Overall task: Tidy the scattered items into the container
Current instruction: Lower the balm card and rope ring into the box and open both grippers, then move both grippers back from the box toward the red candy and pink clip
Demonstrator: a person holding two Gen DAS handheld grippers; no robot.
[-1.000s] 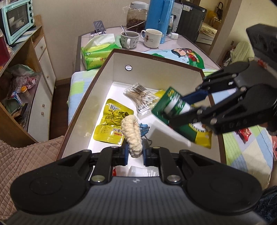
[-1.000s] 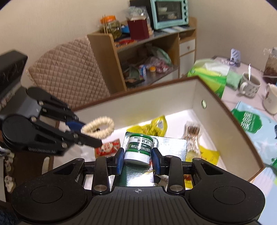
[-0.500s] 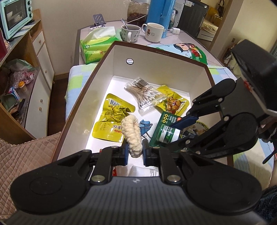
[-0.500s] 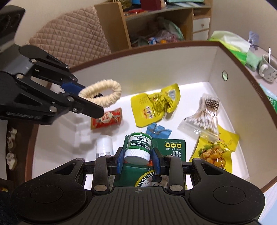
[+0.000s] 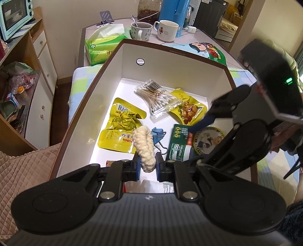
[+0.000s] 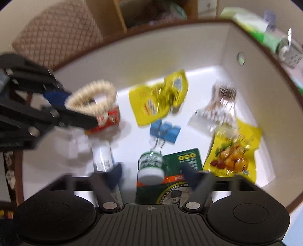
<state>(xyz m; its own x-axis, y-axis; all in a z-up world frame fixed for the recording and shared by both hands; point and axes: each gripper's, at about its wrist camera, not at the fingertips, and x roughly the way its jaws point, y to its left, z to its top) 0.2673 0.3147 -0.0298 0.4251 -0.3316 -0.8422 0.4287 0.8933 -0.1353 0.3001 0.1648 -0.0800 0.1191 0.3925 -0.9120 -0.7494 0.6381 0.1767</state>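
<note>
The white box with a brown rim (image 5: 90, 94) holds several items: a yellow snack packet (image 5: 121, 126), a bag of cotton swabs (image 5: 157, 96), a dried-fruit packet (image 5: 187, 109) and blue binder clips (image 5: 158, 132). My left gripper (image 5: 148, 166) is shut on a cream braided rope ring (image 5: 144, 147), held above the box's near end. The green salve pack (image 6: 150, 166) lies on the box floor. My right gripper (image 6: 152, 176) hangs just over it, open, its pads clear of the jar. The right wrist view is blurred. A red packet (image 6: 108, 121) and a white bottle (image 6: 103, 157) lie under the ring.
Beyond the box stand a green tissue pack (image 5: 102, 45), two mugs (image 5: 140, 31) and a blue thermos (image 5: 174, 11). A wooden shelf unit (image 5: 19, 75) with a toaster oven (image 5: 13, 17) is at left. A quilted chair back (image 5: 22, 170) is near the box's close corner.
My right gripper came down into the box with the salve pack and opened, letting it go on the floor. My left gripper kept the rope ring and hardly moved.
</note>
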